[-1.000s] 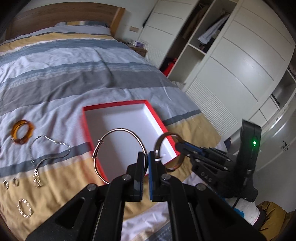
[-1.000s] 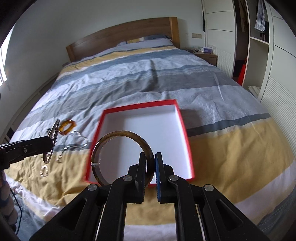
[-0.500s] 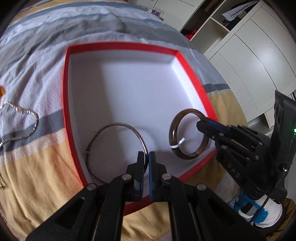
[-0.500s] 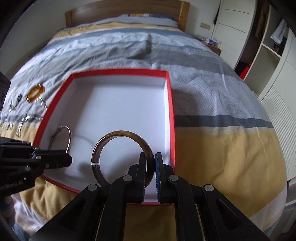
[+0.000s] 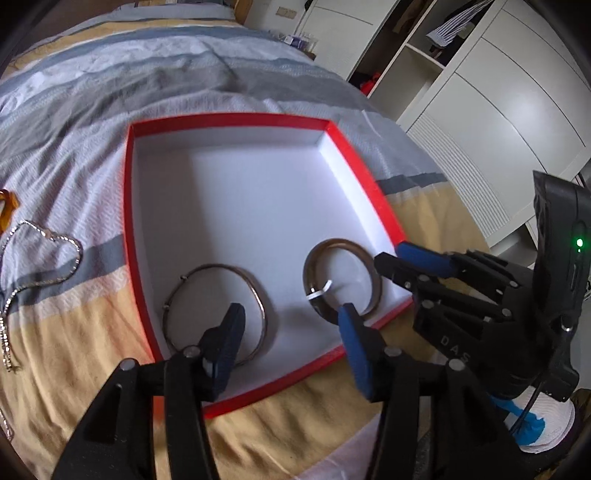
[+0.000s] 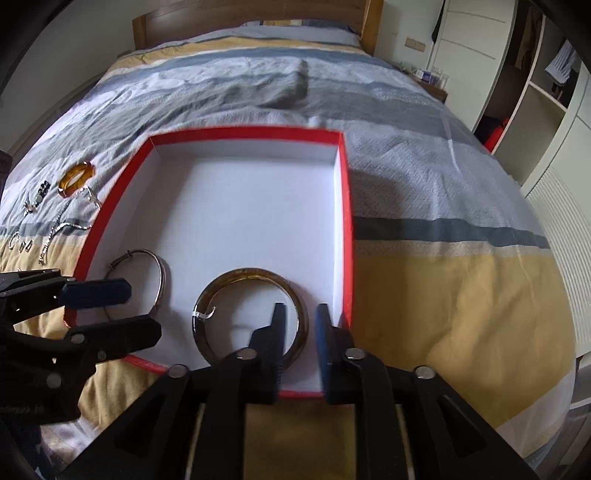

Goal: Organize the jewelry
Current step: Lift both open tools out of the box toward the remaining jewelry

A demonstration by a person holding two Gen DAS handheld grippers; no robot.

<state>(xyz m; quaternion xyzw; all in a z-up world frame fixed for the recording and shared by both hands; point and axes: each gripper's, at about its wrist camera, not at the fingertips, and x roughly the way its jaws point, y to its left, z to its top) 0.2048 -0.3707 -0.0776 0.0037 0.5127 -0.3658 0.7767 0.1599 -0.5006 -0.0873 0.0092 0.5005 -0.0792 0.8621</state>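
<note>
A red box [image 5: 229, 120] [image 6: 243, 131] with a white inside lies on the striped bed. On its floor near the front wall a thin metal bangle [image 5: 214, 269] [image 6: 162, 277] lies flat, with a brown bangle [image 5: 341, 243] [image 6: 255, 273] to its right. My left gripper [image 5: 290, 321] [image 6: 142, 310] hangs over the thin bangle; its jaws are opening, and the bangle's right rim lies between them, untouched. My right gripper [image 6: 300, 314] [image 5: 391, 256] is over the brown bangle with its jaws opening; the rim is between the pads, but they do not press on it.
Left of the box on the bedcover lie an amber bangle [image 6: 75, 179], a silver chain [image 5: 44, 258] [image 6: 66, 225] and small rings [image 6: 18, 242]. A white wardrobe [image 5: 480, 129] stands to the right of the bed and a wooden headboard [image 6: 251, 22] at the far end.
Both grippers came down into the box, each shut on a bangle. Now both have opened, and the two bangles lie flat on the box floor.
</note>
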